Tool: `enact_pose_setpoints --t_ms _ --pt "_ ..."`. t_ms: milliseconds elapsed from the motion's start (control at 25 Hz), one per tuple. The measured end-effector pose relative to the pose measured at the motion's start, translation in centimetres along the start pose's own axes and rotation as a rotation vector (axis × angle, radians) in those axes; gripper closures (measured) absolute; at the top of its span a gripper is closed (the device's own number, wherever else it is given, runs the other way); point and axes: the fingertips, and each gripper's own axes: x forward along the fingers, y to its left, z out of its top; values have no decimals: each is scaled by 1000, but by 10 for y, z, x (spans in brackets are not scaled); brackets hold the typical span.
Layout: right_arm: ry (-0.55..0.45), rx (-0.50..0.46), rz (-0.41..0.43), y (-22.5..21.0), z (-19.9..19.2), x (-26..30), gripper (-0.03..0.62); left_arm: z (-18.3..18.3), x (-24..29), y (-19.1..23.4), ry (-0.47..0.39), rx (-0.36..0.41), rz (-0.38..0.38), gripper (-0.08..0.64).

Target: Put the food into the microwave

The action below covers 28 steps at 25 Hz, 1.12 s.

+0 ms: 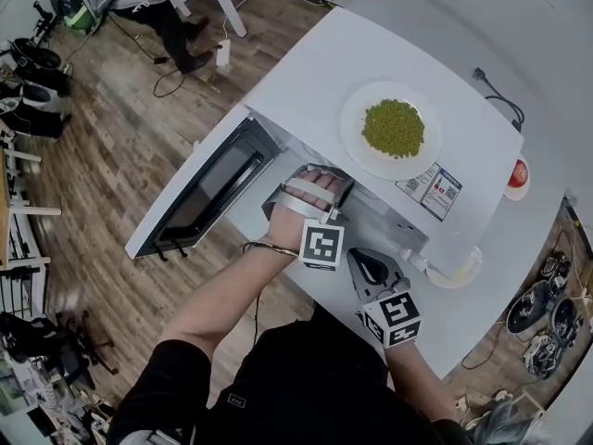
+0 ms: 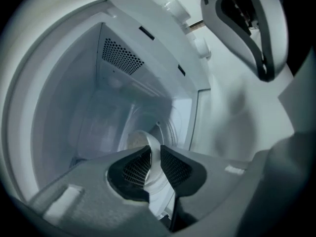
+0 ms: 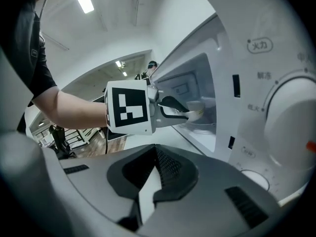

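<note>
The white microwave (image 1: 306,82) stands on the white table with its door (image 1: 199,197) swung open to the left. My left gripper (image 1: 320,176) reaches into the cavity. In the left gripper view its jaws (image 2: 154,149) are shut on the rim of a white bowl (image 2: 143,138) that holds something pale tan, just above the turntable. The right gripper view shows that left gripper (image 3: 185,111) with the bowl (image 3: 197,113) inside the opening. My right gripper (image 1: 366,265) hovers before the control panel, its jaws (image 3: 156,152) shut on nothing. A white plate (image 1: 357,146) of green peas (image 1: 393,128) sits on the microwave's top.
The microwave's big dial (image 3: 291,127) is close at the right gripper's right. A red-capped object (image 1: 517,176) and a clear dish (image 1: 456,269) stand on the table at the right. A cable (image 1: 496,100) lies behind. A person (image 1: 157,7) sits across the wooden floor.
</note>
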Motion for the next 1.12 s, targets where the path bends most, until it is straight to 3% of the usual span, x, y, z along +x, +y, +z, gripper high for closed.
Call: enact_pose_setpoints --t_ms 400,480,560,720,880,1120 --pt "-9 44 -25 -13 5 3 578 -1 26 21 17 -20 -14 483" --pt "-12 38 -25 -11 6 -1 578 -2 24 19 30 -39 -23 391" --pt "-12 27 -23 -9 7 -6 577 -2 17 22 33 -72 -16 370" --pt "-26 1 -21 7 10 -22 578 -2 -16 22 21 -182 -4 369" --pt "-42 -38 -20 32 12 -48 578 8 -69 5 -23 -362 -14 370" --pt "-80 -92 -41 73 14 -108 578 41 -158 -24 -112 -572 -3 370"
